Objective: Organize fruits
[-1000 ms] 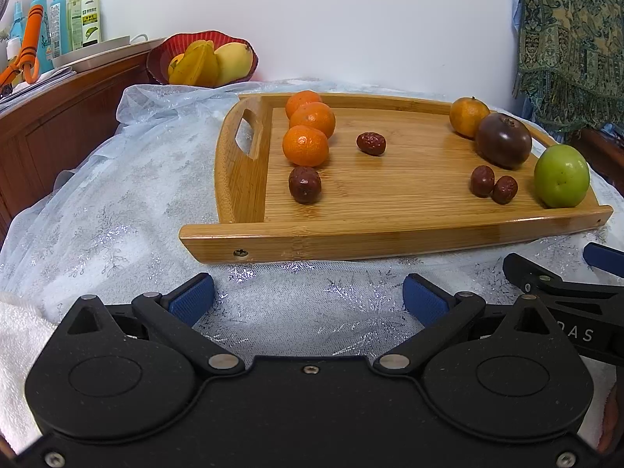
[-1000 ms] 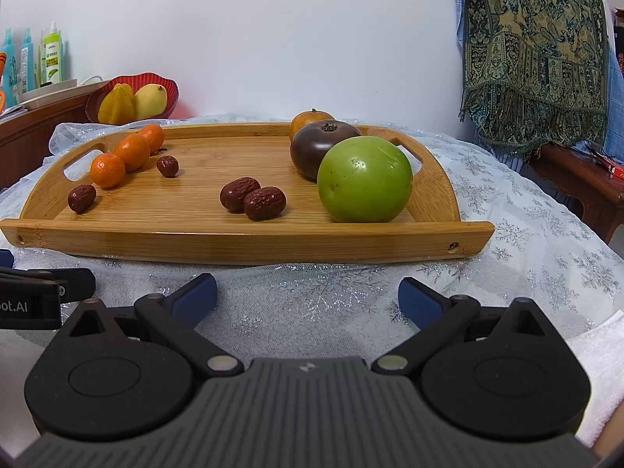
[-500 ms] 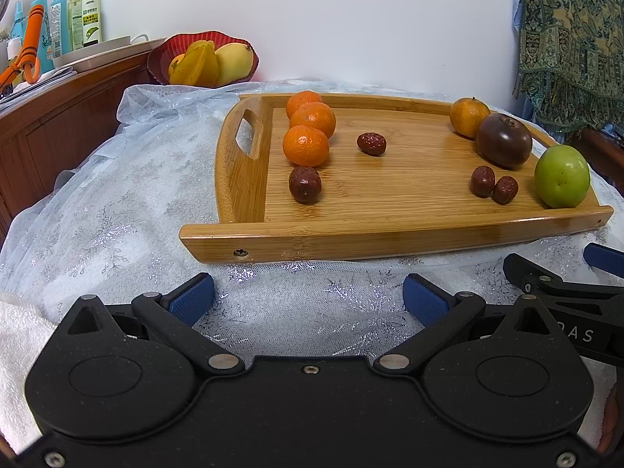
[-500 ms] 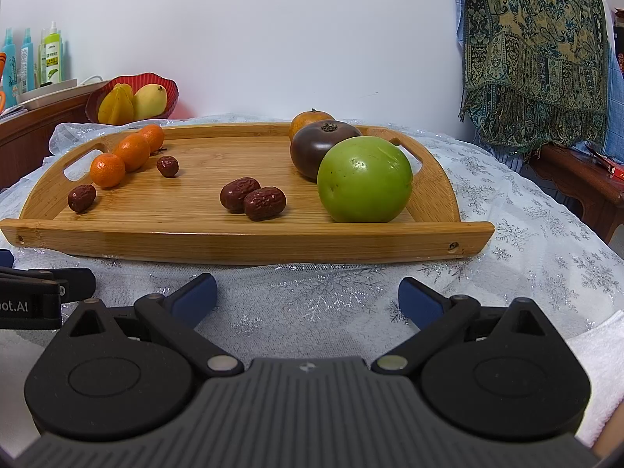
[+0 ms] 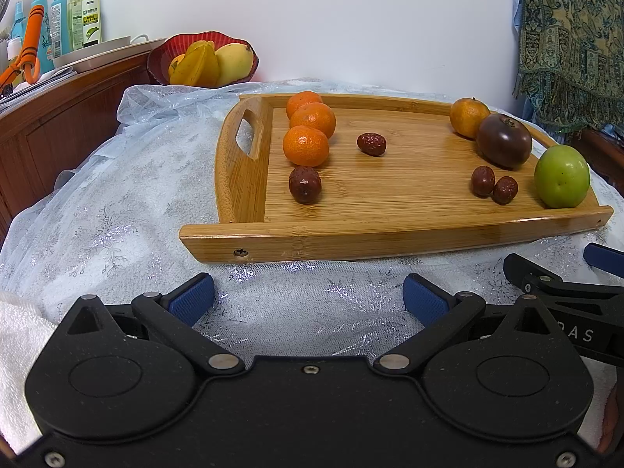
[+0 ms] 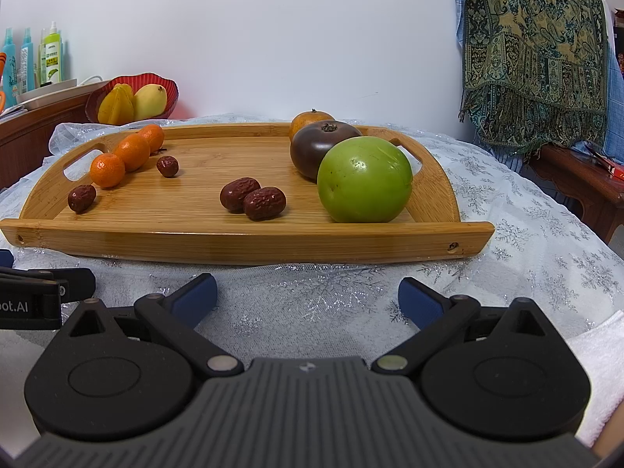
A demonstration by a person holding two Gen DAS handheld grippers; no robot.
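A bamboo tray (image 5: 390, 230) (image 6: 241, 240) lies on the white lace cloth. Three small oranges (image 5: 306, 145) (image 6: 107, 170) line its left end, with a red date (image 5: 305, 184) (image 6: 81, 197) in front of them and another date (image 5: 371, 144) (image 6: 167, 166) beside them. Two dates (image 5: 493, 185) (image 6: 251, 198) touch near the middle. On the right sit a green apple (image 5: 561, 181) (image 6: 364, 179), a dark purple fruit (image 5: 504, 140) (image 6: 319, 144) and a fourth orange (image 5: 469, 117) (image 6: 310, 121). My left gripper (image 5: 308, 298) and right gripper (image 6: 308, 296) hover open and empty before the tray's front edge.
A red bowl (image 5: 202, 62) (image 6: 132, 97) of yellow fruit stands behind the tray on the left, next to a wooden cabinet (image 5: 58, 124) with bottles. A patterned cloth (image 6: 534, 50) hangs at the right. White towels (image 5: 19, 331) (image 6: 600, 355) lie under the grippers.
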